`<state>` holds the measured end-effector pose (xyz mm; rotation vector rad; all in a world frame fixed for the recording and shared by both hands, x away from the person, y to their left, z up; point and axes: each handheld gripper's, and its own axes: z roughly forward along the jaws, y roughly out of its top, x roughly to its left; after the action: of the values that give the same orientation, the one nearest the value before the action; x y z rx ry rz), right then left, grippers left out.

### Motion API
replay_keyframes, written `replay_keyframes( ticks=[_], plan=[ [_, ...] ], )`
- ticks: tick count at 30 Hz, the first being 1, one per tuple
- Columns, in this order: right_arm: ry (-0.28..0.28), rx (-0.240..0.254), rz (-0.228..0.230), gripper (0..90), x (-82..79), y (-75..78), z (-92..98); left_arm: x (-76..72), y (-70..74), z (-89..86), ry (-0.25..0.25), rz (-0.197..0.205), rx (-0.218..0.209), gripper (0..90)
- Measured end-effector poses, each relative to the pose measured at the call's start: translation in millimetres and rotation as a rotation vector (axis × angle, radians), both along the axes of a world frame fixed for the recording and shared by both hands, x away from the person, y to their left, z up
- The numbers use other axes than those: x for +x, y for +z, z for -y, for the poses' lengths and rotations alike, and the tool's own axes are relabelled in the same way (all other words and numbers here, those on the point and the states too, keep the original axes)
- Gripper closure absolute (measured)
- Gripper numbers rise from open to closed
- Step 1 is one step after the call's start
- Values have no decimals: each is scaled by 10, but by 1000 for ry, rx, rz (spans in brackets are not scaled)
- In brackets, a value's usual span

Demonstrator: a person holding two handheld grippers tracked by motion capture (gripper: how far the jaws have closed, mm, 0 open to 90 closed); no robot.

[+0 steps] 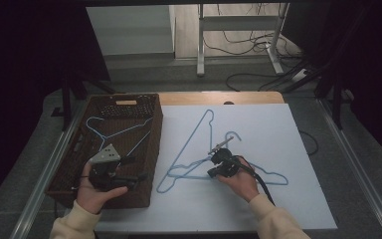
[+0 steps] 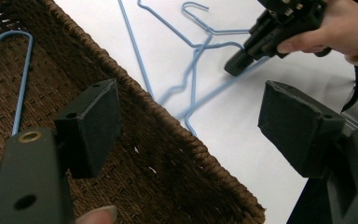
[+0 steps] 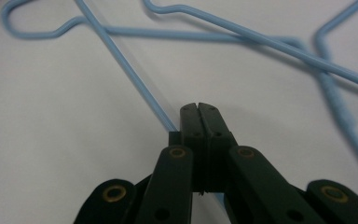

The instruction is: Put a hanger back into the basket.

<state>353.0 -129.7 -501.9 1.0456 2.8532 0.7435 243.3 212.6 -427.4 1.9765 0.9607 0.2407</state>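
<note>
On the white counter [image 1: 258,199], right of the basket [image 1: 151,144], two blue wire hangers: one hanger [image 1: 191,142] with its hook pointing away from the person, a second hanger [image 1: 273,177] crossing it near the middle. Right gripper [image 1: 212,165] low over that crossing, jaws pressed together on a wire of the first hanger [image 3: 135,79], which runs straight in between the pads in the right gripper view; second hanger [image 3: 261,42] lying just beyond the tips, blurred at the right edge. Over the basket's near end, left gripper [image 1: 134,168] held level in the hand, jaws wide apart, nothing between them; woven basket rim [image 2: 168,121] showing in that gap in the left gripper view, with the right gripper [image 2: 235,65] farther off on the counter. Inside the basket, a third blue hanger [image 1: 99,127] flat on the bottom, hook toward the far left corner, well apart from the left gripper's pads [image 2: 93,121]
</note>
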Motion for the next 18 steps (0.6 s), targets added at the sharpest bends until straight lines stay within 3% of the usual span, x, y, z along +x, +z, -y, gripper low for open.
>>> replay_keyframes(
  ticks=[6, 14, 18],
  plan=[
    [34, 2, -49, 896, -159, -53, 40, -6, 6, 16, -5, 3, 3, 214],
    [63, 4, -66, 896, -391, -36, 163, -5, 5, 16, -5, 2, 2, 215],
    [63, 3, -69, 896, -428, -41, 210, -4, 5, 30, -10, 3, 5, 215]
  ],
)
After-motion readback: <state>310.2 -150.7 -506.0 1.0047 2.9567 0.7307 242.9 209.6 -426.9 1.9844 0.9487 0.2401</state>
